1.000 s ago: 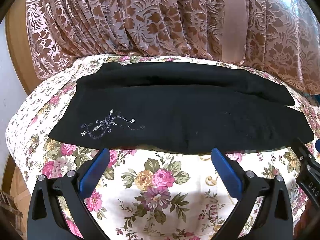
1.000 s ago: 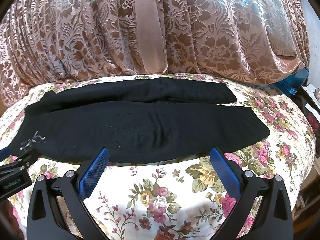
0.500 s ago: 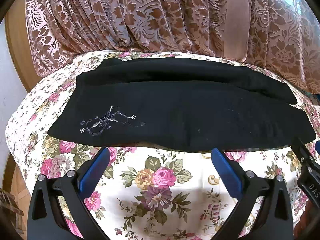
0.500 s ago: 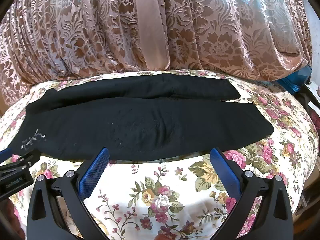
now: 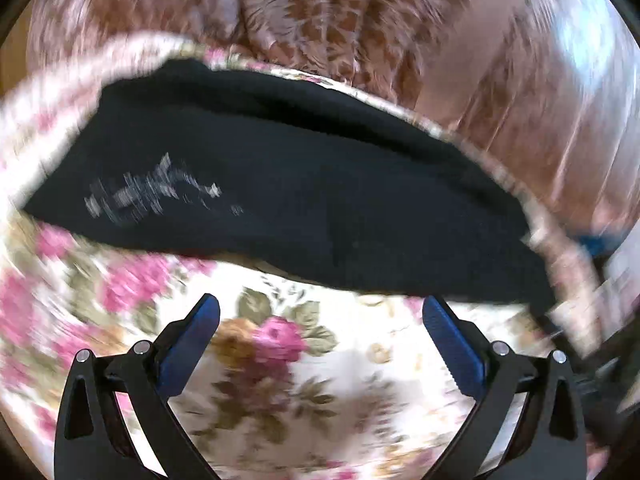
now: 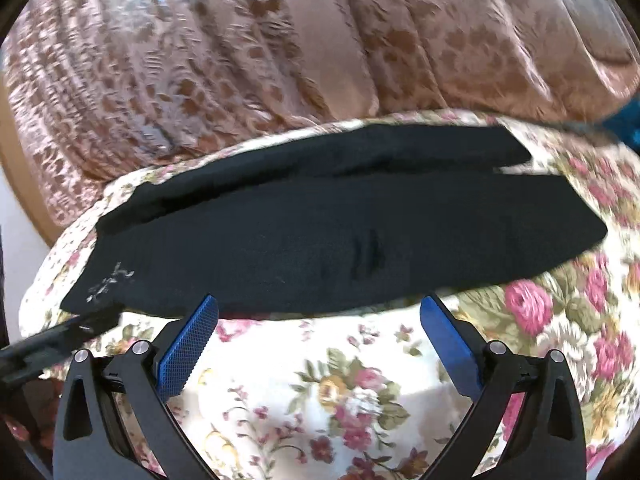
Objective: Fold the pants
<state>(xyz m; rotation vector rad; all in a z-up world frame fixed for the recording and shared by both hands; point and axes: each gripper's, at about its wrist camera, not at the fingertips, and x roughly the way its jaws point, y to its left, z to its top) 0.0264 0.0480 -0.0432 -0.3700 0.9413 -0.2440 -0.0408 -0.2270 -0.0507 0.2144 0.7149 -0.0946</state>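
Observation:
Black pants (image 5: 304, 184) lie flat and lengthwise across a floral-covered surface, folded leg over leg, with a pale embroidered motif (image 5: 148, 196) near their left end. In the right wrist view the same pants (image 6: 320, 236) stretch left to right, the motif (image 6: 110, 282) at the far left. My left gripper (image 5: 320, 312) hovers open just short of the pants' near edge, nothing between its blue pads (image 5: 192, 344). My right gripper (image 6: 318, 312) is also open, at the near edge around the pants' middle. The left gripper's black tip (image 6: 60, 340) shows at the left there.
The floral cloth (image 6: 360, 392) covers the surface on which the pants lie. A brown patterned curtain (image 6: 240, 52) hangs right behind the far edge. A blue object (image 6: 624, 124) sits at the far right. The left wrist view is motion-blurred.
Both cameras have swung and tilted; the left view now blurs and has closed in on the pants. The pants lie as before. Both grippers stay open.

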